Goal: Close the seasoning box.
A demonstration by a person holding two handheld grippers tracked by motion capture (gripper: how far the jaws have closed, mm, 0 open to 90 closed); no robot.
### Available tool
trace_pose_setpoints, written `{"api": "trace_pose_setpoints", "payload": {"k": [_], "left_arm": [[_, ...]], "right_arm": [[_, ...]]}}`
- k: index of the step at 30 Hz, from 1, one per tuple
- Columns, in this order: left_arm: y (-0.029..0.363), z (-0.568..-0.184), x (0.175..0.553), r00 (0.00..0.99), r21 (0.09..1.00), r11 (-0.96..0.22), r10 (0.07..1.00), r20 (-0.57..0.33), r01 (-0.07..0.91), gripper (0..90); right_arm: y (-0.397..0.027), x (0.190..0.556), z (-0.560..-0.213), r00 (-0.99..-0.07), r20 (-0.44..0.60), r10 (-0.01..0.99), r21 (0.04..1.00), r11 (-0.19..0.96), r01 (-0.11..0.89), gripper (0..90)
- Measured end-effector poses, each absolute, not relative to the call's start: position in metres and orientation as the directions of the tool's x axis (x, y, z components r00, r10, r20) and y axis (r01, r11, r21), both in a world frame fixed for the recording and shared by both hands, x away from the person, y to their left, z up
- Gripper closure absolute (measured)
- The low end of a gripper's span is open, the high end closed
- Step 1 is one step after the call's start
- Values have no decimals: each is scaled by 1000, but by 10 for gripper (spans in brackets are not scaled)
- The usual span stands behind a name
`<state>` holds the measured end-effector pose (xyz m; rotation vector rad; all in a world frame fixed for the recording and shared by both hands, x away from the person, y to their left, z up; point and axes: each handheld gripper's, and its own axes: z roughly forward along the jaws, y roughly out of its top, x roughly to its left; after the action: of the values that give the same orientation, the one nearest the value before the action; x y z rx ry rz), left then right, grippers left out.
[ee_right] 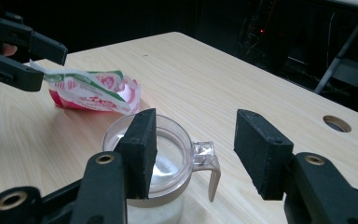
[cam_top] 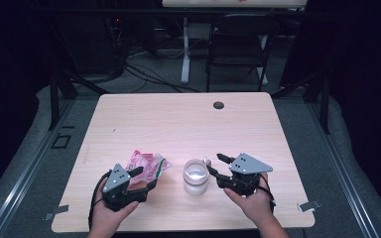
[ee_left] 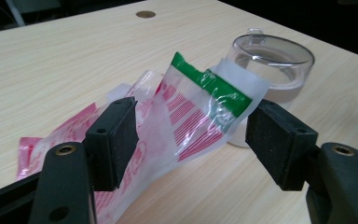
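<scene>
Left gripper view: the left hand-held gripper (ee_left: 191, 144) gapes wide, gripping nothing; the red-and-white zip pouch (ee_left: 182, 121) sags between its jaws, and its stiff green-edged mouth just ahead could nudge the clear mug (ee_left: 279, 65); the right hand-held gripper (ee_right: 193, 149), equally wide and empty, straddles the mug's handle and could tip it.

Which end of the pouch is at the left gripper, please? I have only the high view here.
Observer: Its green-striped end. In the left gripper view the pouch stands up between the pads of the open left gripper.
Operator: Thank you. Is the right gripper closed on the cup's handle?
Observer: No. In the right gripper view the right gripper is open, and the cup has its clear handle in the gap between the pads.
</scene>
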<state>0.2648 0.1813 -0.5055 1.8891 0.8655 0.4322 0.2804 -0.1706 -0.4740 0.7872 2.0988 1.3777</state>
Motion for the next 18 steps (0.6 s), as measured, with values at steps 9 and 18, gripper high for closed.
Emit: {"api": "trace_pose_setpoints", "payload": {"k": [9,18], "left_arm": [[154,-508,266,740,869,-302,665,-102,391,324],[132,-509,268,796,867,-351,600,-81,353,322]], "right_arm": [[-184,276,-472,-679,-88,728,927,310,211,479],[-201,265,-475,-636,-83,767,931,288,225,476]]}}
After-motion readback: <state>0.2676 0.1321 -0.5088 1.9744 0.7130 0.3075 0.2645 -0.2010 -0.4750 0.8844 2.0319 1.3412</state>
